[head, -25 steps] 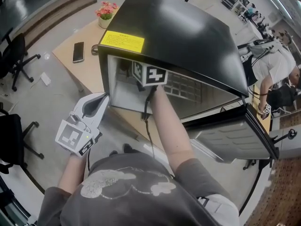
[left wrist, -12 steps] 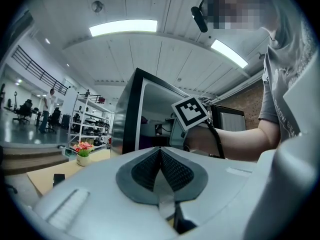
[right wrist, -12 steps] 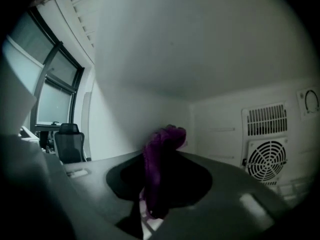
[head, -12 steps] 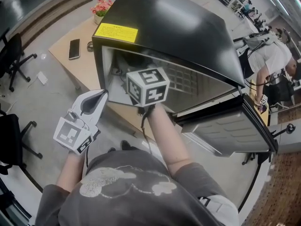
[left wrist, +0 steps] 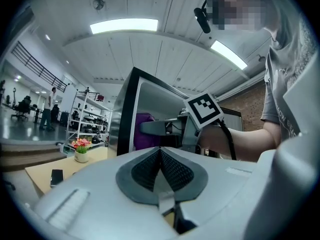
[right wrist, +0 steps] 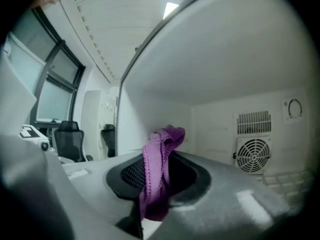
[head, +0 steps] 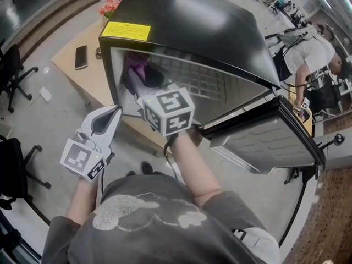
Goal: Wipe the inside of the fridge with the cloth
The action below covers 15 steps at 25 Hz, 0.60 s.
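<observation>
A small black fridge (head: 203, 32) stands open, its door (head: 264, 142) swung out to the right. My right gripper (head: 137, 84) reaches into the fridge mouth, shut on a purple cloth (right wrist: 159, 171) that also shows in the head view as the purple cloth (head: 135, 65) and in the left gripper view as the purple cloth (left wrist: 144, 131). The white inner walls and a round fan grille (right wrist: 253, 155) face the right gripper. My left gripper (head: 107, 117) hangs outside, below the fridge's left corner, shut with nothing in it.
The fridge sits on a wooden table (head: 74, 84) with a phone (head: 81, 56) and a pot of flowers (head: 110, 9). Office chairs (head: 14, 76) stand at the left. Another person (head: 308, 54) stands at the far right. A wire shelf (head: 203, 81) lies inside the fridge.
The right gripper has drawn back from deep in the fridge toward its opening and moved left, with the cloth now showing. The left gripper has hardly moved.
</observation>
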{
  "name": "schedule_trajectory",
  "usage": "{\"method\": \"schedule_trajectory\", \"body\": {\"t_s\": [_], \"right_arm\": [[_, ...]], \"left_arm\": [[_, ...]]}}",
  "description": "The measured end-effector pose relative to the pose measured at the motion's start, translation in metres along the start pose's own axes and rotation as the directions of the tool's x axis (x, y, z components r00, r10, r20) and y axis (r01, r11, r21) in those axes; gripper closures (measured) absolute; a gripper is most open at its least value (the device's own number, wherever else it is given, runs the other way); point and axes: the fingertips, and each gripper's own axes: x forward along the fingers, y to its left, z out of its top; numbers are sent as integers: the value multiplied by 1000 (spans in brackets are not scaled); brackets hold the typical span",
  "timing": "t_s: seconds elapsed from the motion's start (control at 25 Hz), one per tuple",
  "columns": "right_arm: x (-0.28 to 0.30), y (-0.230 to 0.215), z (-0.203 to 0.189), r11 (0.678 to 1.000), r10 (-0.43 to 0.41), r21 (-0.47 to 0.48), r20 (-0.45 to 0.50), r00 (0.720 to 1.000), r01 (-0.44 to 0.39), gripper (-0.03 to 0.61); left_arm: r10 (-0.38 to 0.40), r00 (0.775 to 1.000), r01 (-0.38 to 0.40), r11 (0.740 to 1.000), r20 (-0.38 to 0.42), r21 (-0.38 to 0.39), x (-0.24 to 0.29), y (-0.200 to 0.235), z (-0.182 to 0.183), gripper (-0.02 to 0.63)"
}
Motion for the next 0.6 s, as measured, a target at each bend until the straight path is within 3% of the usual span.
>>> {"method": "schedule_trajectory", "body": {"t_s": [0.08,0.32,0.6], "right_arm": [[8,-13,-4,999,-39,-39,-55,998,37,495],[33,-28,-24,993,-62,-112,-226,972,38,495],[13,-57,-32,992,-121,-67,-230,966,109,495]], "left_arm": [[4,1000,-4,1000,-1,1,-1,1,1,597],[6,1000,-6,1000,-11,5,-1,-1,-1,597],[-11,999,11,1000,-34,1,4,-5,-7,597]]}}
